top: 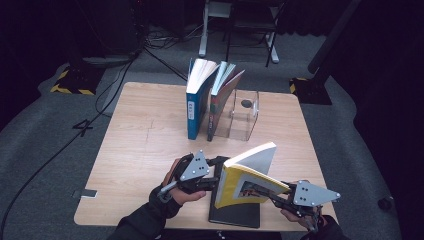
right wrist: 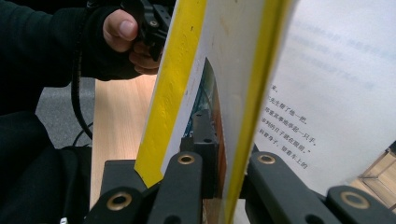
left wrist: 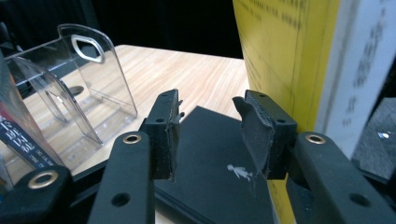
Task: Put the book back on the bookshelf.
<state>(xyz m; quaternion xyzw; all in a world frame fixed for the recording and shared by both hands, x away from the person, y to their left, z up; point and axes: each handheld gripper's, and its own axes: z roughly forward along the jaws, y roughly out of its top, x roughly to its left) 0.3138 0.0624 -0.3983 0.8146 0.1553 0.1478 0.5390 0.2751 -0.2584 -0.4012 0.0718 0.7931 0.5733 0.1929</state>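
Your right gripper (top: 272, 196) is clamped on the yellow book (top: 250, 175), its jaws pinching the cover and the pages near the lower edge; in the right gripper view the yellow book (right wrist: 224, 93) rises straight out of the pinch. The book stands lifted and tilted at about six o'clock on the table (top: 145, 145), just above the black book (top: 235, 212) that lies flat at the near edge.

Your left gripper (top: 216, 181) sits just at nine o'clock of the yellow book, jaws spread partway with nothing between them. In the left gripper view its right pad (left wrist: 254, 133) lies close against the yellow cover (left wrist: 280, 60), and the black book (left wrist: 215, 172) shows below the gap.

The step in hand looks like carrying the yellow book to the row at twelve o'clock, where the blue book (top: 197, 100) and the red book (top: 222, 97) lean against the clear bookend (top: 245, 115).

To do it well:
- Keep the right pinch firm; it sits low on the book, so the top will probably want to flop.
- Use the spread left jaws as a flat support against the cover, or close them on the spine edge before you travel.
- Lift clear of the black book first, so you do not drag it.
- Bring the book in upright, spine down, at the open side of the row, without knocking the leaning books.
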